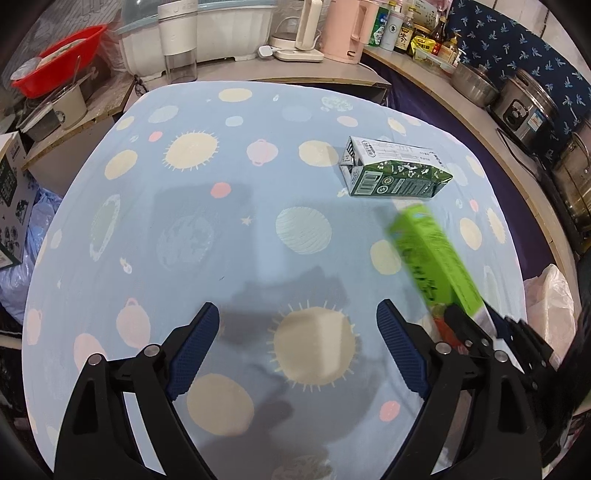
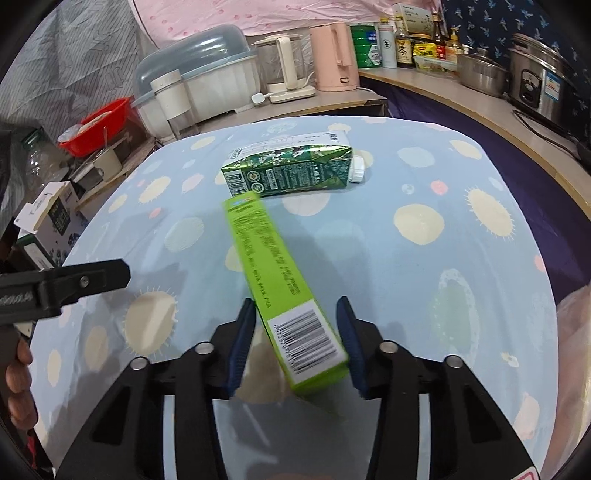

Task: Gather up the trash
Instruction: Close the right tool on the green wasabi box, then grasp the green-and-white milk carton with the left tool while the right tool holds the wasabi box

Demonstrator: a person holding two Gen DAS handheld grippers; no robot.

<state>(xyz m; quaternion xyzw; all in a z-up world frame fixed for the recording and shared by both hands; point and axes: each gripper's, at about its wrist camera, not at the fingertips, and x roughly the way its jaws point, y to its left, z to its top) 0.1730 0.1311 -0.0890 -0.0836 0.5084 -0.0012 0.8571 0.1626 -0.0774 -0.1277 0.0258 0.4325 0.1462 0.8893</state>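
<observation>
A long bright green box (image 2: 280, 273) lies slanted just above the blue planet-print tablecloth (image 2: 424, 280). My right gripper (image 2: 296, 301) is shut on its barcode end, with a blue pad against each side. In the left wrist view the same green box (image 1: 432, 254) shows blurred at the right. Beyond it a green and white drink carton (image 2: 291, 171) with a white cap lies on its side; it also appears in the left wrist view as the carton (image 1: 395, 171). My left gripper (image 1: 298, 306) hangs open over bare cloth with nothing between its fingers.
Behind the table a counter holds a pink kettle (image 2: 334, 55), a white kettle (image 1: 308, 26), sauce bottles (image 2: 404, 48) and steel pots (image 1: 524, 107). A red basin (image 1: 59, 59) and a cardboard box (image 2: 51, 218) stand at the left. A pale plastic bag (image 1: 550, 295) hangs at the table's right edge.
</observation>
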